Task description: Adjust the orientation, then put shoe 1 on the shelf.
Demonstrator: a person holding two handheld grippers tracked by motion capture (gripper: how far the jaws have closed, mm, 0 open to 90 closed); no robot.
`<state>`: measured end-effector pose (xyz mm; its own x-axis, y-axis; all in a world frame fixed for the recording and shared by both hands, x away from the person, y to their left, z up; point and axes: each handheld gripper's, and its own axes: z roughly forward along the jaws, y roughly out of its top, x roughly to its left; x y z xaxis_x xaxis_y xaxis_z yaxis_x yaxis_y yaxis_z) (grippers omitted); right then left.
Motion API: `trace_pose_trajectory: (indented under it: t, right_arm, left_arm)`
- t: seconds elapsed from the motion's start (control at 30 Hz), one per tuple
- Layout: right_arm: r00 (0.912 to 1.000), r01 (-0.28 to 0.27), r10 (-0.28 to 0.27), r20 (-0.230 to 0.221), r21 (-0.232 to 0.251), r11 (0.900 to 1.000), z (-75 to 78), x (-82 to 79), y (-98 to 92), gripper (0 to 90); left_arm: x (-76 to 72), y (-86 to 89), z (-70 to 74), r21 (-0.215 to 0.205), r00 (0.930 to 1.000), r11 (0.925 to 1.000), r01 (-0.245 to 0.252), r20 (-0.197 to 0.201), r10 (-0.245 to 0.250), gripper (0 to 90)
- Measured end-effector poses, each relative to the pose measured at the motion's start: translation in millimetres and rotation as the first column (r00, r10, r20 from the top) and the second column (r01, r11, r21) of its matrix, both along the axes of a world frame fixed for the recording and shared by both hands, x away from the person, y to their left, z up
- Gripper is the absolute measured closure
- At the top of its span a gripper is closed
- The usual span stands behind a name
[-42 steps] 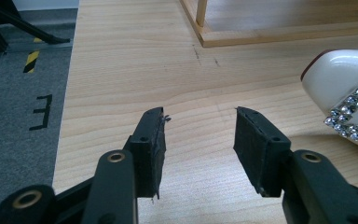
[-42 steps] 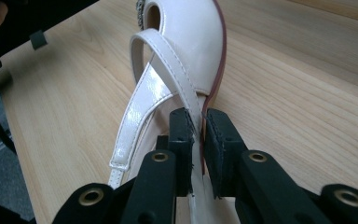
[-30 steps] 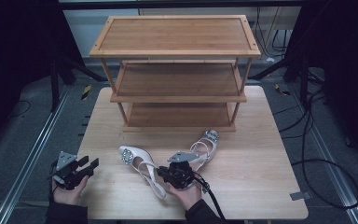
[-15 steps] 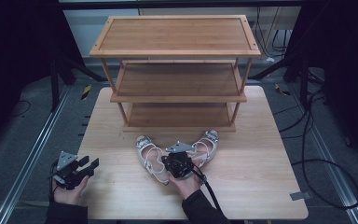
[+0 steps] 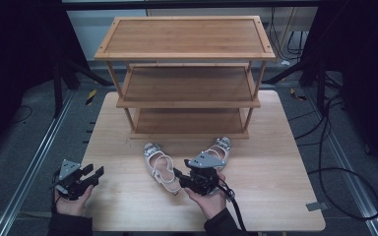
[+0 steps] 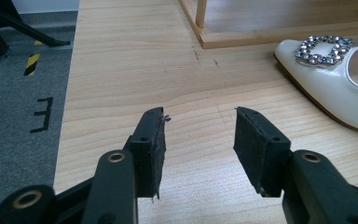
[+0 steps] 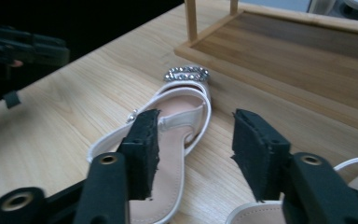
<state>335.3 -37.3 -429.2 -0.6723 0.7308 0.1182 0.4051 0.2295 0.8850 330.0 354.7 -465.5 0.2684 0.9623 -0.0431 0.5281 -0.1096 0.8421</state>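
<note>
Shoes: left shoe (image 5: 160,166) lay mid-table before the rack (image 5: 187,73), its mate (image 5: 220,150) beside it. Right gripper (image 7: 193,154) was wide open, empty, over the strap; we feared a thin-strap pinch slipping. Left gripper (image 6: 198,149) sat open, empty, near the table's left corner.

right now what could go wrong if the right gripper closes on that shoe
1. The right gripper has its jaws open over the left shoe; only the thin strap lies near them, so a grip there may slip or let the shoe swing.
2. The right shoe lies close beside that gripper and could get nudged.
3. The shelf base edge is near the shoe's toe, which could catch on it.
</note>
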Motion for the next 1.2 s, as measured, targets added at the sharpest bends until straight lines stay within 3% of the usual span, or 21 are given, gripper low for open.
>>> trace_pose_trajectory:
  t: [0.1,0.33,0.47,0.57,0.63,0.7,0.83,0.9,1.1,1.2]
  right_arm:
    - [0.9996,-0.005,0.005,0.027,-0.003,1.000,2.6,-4.5,1.9,38.3]
    - [0.9980,-0.011,0.009,0.062,0.035,0.999,7.6,-12.0,6.4,27.4]
    - [0.9989,-0.021,0.020,0.043,0.022,1.000,1.4,-11.2,12.1,22.7]
    - [0.9986,-0.053,0.053,0.004,-0.034,0.998,-17.6,-10.3,27.2,17.0]
    - [0.9985,-0.054,0.054,-0.006,-0.053,0.997,-23.0,-9.8,31.4,16.4]
    - [0.9988,-0.047,0.045,-0.020,-0.094,0.994,-38.7,-7.4,40.9,16.5]
    - [0.9989,-0.037,0.033,-0.032,-0.116,0.993,-52.6,-3.3,49.5,17.9]
    - [0.9994,-0.032,0.030,-0.015,-0.128,0.991,-55.8,-2.1,52.8,19.5]
    - [0.9996,-0.011,0.008,-0.027,-0.129,0.992,-60.5,0.3,60.4,21.7]
    - [0.9999,0.011,-0.012,-0.002,-0.151,0.989,-62.6,0.9,63.7,22.1]
  left_arm:
    - [0.4,0.0,-0.7,0.002,1.0000,1.0000,0.003,-0.001,-0.003,51.8]
    - [1.5,0.3,-2.3,-0.003,1.0000,1.0000,0.007,-0.004,-0.007,51.6]
    - [1.9,0.5,-3.2,-0.005,1.0000,1.0000,0.007,-0.005,-0.007,51.4]
    - [2.2,0.1,-3.6,-0.001,0.9999,1.0000,0.010,-0.006,-0.010,51.3]
    - [2.4,-0.1,-3.5,-0.001,0.9999,0.9999,0.011,-0.004,-0.011,51.1]
    - [3.0,-0.7,-3.5,0.004,0.9999,0.9999,0.016,-0.007,-0.016,51.0]
    - [3.1,-1.3,-3.7,0.005,0.9998,0.9998,0.018,-0.008,-0.018,50.9]
    - [3.2,-0.8,-3.7,0.003,0.9998,0.9999,0.016,-0.008,-0.016,50.9]
    - [4.1,-0.2,-5.0,0.000,0.9998,0.9999,0.016,-0.012,-0.016,50.9]
    - [3.9,-0.4,-4.9,0.000,0.9998,0.9999,0.017,-0.013,-0.017,50.9]
